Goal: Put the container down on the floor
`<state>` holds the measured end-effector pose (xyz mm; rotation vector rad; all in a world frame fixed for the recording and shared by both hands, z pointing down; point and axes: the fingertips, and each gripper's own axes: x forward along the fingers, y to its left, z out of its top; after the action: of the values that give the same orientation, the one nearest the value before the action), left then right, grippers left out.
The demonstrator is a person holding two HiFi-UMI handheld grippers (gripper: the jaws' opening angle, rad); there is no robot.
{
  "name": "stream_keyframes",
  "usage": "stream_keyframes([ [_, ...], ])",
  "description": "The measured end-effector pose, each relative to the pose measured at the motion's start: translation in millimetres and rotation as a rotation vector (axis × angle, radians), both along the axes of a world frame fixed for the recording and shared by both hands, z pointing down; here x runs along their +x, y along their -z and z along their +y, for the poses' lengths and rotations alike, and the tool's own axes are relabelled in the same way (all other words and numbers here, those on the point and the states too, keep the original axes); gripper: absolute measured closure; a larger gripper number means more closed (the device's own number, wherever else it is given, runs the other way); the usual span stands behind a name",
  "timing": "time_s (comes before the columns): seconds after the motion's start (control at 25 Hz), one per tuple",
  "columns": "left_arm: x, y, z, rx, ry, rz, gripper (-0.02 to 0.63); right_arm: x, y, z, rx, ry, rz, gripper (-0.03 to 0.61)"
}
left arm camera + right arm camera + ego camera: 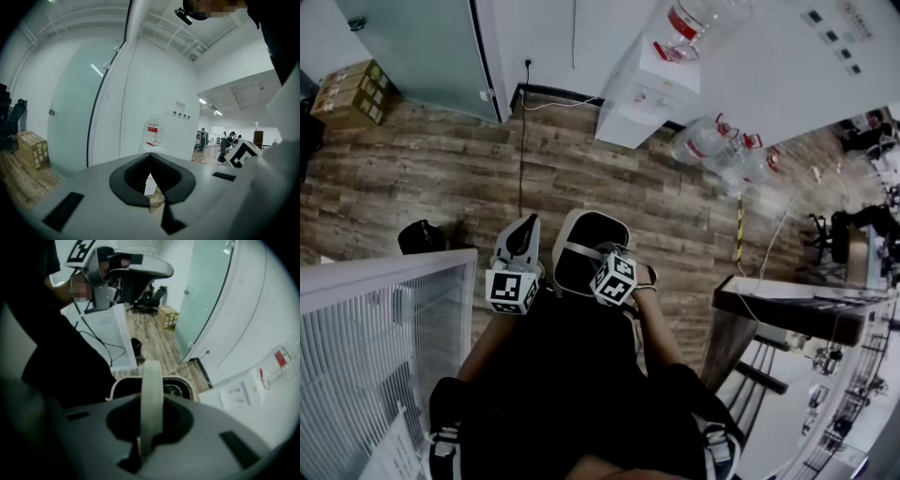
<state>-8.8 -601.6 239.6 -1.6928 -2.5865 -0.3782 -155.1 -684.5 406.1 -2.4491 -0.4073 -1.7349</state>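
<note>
There were two grippers and one container with a single handle. Further off stood one dispenser [645,92] with one bottle [696,21] on top. A cluster of bottles [727,145] lay on the floor [431,169] beside it; three red caps could be made out, though the exact count was unclear. A stack of boxes [352,92] sat in the far corner.

The container [563,248] was a cream, round-cornered bin with a dark inside. Its handle [152,390] was a flat, pale band arching over the mouth, and it stood upright.

The right gripper [605,258] pointed steeply down, and its jaws were closed on the top of the handle. In the right gripper view the band ran straight up between the jaws of the right gripper [149,411], with the container [180,383] directly beneath, its rim showing past them. The container hung just in front of the person, over the wooden floor. Whether its base touched the boards could not be told.

The left gripper [523,230] sat just beside the container's left wall, pointing nearly level and away from the person. The left gripper view showed the jaws of the left gripper [151,157] drawn together with nothing between them. Only the dispenser [152,154] and the wall showed beyond.
</note>
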Motion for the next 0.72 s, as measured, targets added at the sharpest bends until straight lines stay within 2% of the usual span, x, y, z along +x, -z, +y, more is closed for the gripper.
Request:
stream_keyframes([
  [0.36, 40, -9, 6, -0.001, -0.035, -0.015, 0.583, 25, -2, 22, -0.018, -0.049, -0.009, 0.538],
  [0.72, 63, -18, 33, 0.004, -0.014, -0.019, 0.583, 47, -7, 56, -0.024, -0.059, 0.004, 0.538],
])
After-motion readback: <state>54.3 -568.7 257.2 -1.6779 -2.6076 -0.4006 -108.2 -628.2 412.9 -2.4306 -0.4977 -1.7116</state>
